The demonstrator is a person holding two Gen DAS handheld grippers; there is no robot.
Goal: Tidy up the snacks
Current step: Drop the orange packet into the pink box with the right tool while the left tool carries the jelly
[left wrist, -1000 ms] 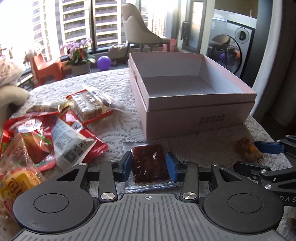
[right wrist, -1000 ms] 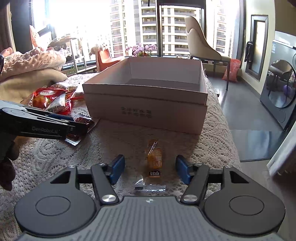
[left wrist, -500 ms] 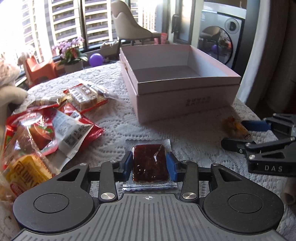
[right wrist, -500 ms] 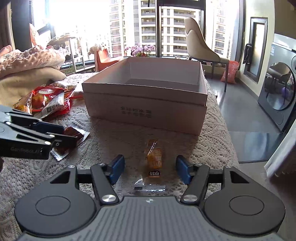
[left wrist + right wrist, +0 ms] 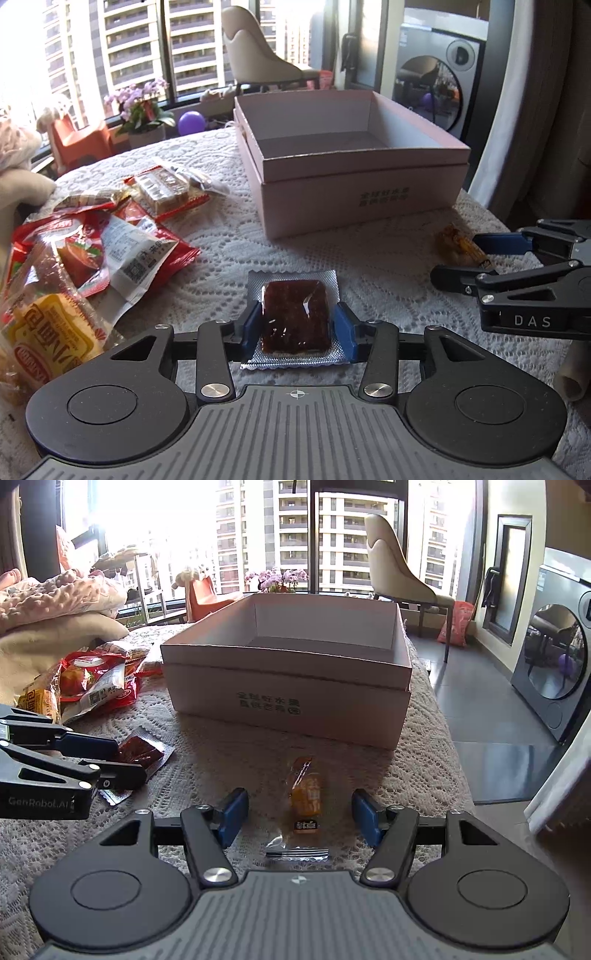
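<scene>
On the lace cloth before the open box (image 5: 284, 686) | orange candy (image 5: 306, 792) lies lengthwise between right gripper (image 5: 299, 814) pads, spread clear | left gripper (image 5: 298, 326) brackets brown snack packet (image 5: 295, 321), pads beside it, jaws just easing wider

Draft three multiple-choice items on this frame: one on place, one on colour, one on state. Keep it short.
1. Where does the orange snack lie?
A. on the lace cloth, in front of the box
B. inside the box
C. on the chair seat

2. What colour is the box?
A. blue
B. pale pink
C. green

3. How is the right gripper?
A. shut on the snack
B. shut, empty
C. open, with the snack untouched between its pads

Answers:
1. A: the snack rests on the cloth short of the box's front wall.
2. B: the walls read pale pink in the left wrist view.
3. C: cloth shows on both sides of the snack.
</scene>
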